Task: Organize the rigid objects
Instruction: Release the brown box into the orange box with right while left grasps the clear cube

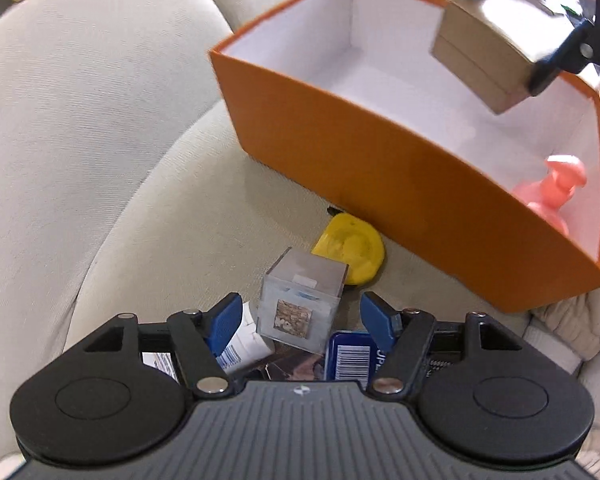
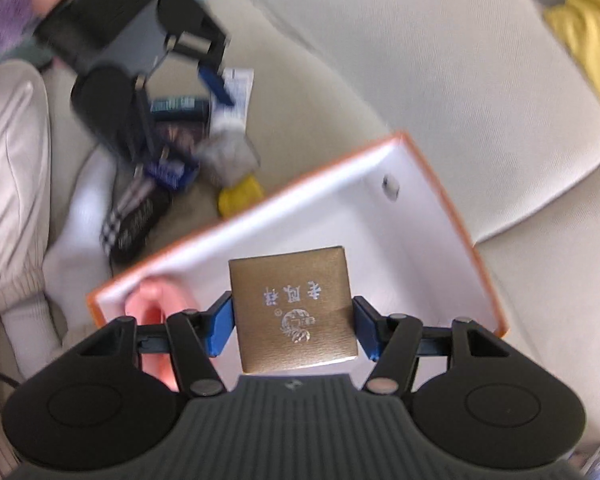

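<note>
An orange box (image 1: pixel 400 184) with a white inside stands on the beige sofa; it also shows in the right wrist view (image 2: pixel 452 216). My right gripper (image 2: pixel 294 322) is shut on a gold-brown box (image 2: pixel 294 312) and holds it above the orange box; the gold-brown box also shows in the left wrist view (image 1: pixel 480 56). A pink plastic piece (image 1: pixel 556 192) lies inside the orange box. My left gripper (image 1: pixel 300 320) is open over a clear cube (image 1: pixel 300 300), a yellow disc (image 1: pixel 350 248), a white bottle (image 1: pixel 244 340) and a blue pack (image 1: pixel 352 356).
The sofa back (image 1: pixel 80 120) rises at the left. A yellow cloth (image 2: pixel 588 36) lies on the sofa at the far right. A cream garment (image 2: pixel 12 184) and a dark checked item (image 2: pixel 136 216) lie beside the pile.
</note>
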